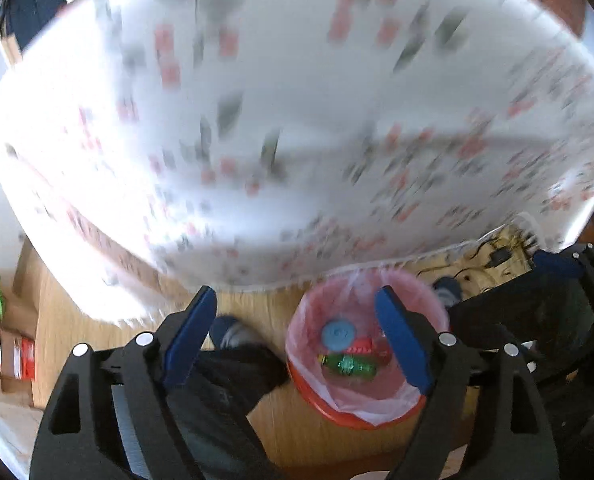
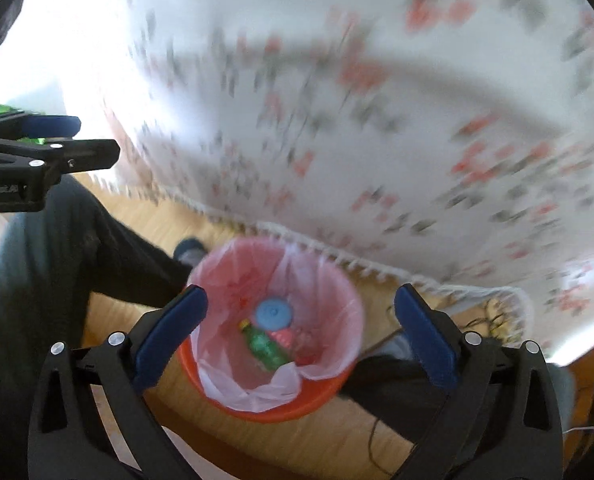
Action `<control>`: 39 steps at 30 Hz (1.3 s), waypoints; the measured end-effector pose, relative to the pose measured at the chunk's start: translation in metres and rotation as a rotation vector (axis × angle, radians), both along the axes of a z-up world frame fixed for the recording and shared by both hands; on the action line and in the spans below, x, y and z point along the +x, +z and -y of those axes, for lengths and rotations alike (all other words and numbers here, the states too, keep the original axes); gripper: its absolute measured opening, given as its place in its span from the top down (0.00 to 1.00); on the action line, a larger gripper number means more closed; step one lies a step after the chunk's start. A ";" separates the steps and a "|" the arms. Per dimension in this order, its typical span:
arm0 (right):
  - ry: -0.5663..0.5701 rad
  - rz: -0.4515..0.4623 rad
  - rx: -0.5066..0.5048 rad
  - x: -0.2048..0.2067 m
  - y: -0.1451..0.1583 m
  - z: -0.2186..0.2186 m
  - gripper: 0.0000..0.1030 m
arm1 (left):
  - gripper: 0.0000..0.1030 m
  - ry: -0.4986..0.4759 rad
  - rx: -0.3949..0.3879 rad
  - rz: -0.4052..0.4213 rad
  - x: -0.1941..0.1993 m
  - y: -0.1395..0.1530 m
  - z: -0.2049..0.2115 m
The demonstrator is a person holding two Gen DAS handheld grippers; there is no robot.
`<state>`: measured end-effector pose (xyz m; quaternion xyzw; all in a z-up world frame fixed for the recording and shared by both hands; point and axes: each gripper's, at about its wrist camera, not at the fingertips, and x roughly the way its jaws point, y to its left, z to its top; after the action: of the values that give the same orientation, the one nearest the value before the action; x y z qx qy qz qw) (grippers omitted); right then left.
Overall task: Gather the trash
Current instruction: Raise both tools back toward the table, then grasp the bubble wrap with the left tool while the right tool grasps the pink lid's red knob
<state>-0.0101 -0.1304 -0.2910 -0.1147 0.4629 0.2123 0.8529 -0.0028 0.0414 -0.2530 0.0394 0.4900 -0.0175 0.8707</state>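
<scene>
An orange bin with a pink liner stands on the wooden floor below both grippers. Inside lie a green bottle, a blue round lid and a red wrapper. My left gripper hangs above the bin's left side, open, nothing between its blue pads. My right gripper is over the bin, open wide and empty. Each gripper shows in the other's view: the right gripper at the right edge, the left gripper at the left edge.
A table with a white floral tablecloth fills the upper part of both views, blurred, its fringe hanging just behind the bin. A person's dark trousers and a slipper are left of the bin. Cables lie under the table. Cardboard boxes stand far left.
</scene>
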 end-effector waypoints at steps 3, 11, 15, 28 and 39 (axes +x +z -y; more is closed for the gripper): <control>-0.026 0.050 0.003 -0.005 0.046 0.012 0.06 | 0.14 -0.026 -0.024 0.083 -0.001 0.055 0.001; -0.057 0.237 0.104 0.027 0.156 0.026 0.06 | 0.05 -0.047 -0.078 0.306 0.027 0.173 -0.001; -0.056 0.347 0.075 0.057 0.187 0.014 0.06 | 0.05 -0.046 -0.053 0.370 0.055 0.202 -0.001; -0.106 0.313 0.093 0.165 0.179 -0.018 0.45 | 0.05 0.007 -0.035 0.332 0.138 0.196 -0.015; -0.088 0.307 0.017 0.175 0.158 -0.032 0.75 | 0.05 0.002 -0.093 0.310 0.176 0.185 -0.007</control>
<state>0.1649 -0.0982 -0.1332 -0.1184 0.3299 0.1587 0.9230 0.1732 0.0485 -0.0677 0.0010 0.3484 -0.0329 0.9368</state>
